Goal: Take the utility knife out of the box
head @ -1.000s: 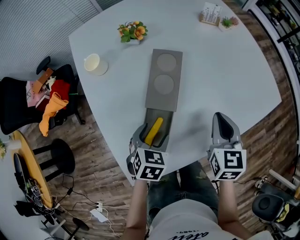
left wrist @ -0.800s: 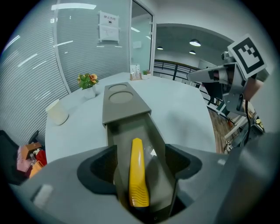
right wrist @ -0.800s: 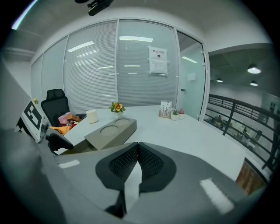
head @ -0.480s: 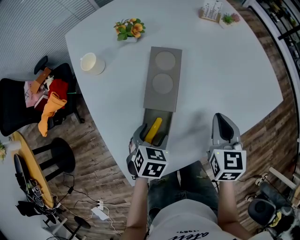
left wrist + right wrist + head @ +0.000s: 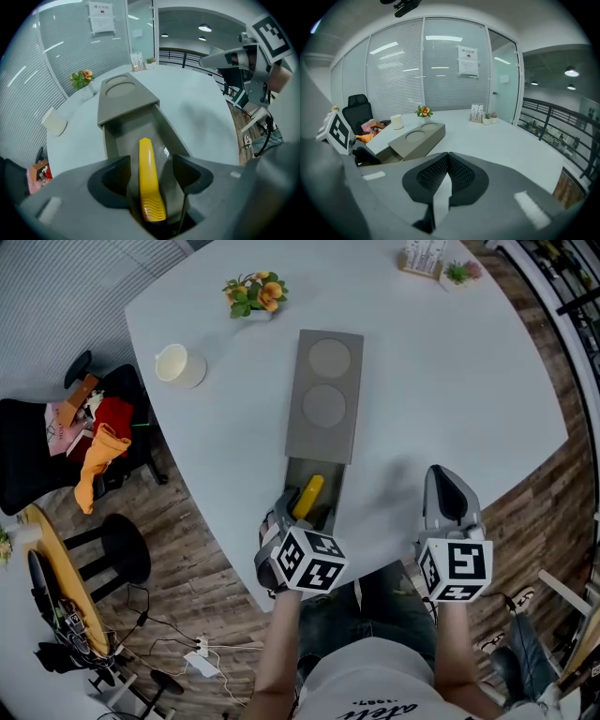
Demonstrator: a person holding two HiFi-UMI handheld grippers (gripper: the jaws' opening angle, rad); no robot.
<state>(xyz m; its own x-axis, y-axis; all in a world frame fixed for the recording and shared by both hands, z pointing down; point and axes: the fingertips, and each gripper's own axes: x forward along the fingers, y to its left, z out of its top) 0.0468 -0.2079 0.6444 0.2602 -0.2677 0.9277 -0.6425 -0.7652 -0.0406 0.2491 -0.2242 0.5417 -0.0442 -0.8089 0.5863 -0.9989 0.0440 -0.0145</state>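
The white table spreads far ahead of both my pairs of jaws, and the black chair with clothes on it stands on the floor well to the left of them. The long grey box lies on the table and runs straight away from my left jaws. Its lid, which has two round hollows, covers the far part, and the near end is open right at the jaw tips. My left gripper is at this open end with its jaws wide apart, one on each side of the tray, and they clamp nothing. My right gripper rests on the table to the right of the box, apart from it; its jaws are closed, the ribbed pads meet at the tips, and nothing is between them. The yellow utility knife lies along the open tray, inside the box, and its near ribbed end comes between my left jaws. The left pad is just beside the knife and I cannot tell if it touches; the right pad is clearly apart from it. A pale cup stands ahead and to the left of the left jaws, and a small pot of orange flowers is farther ahead of them, beyond the cup.
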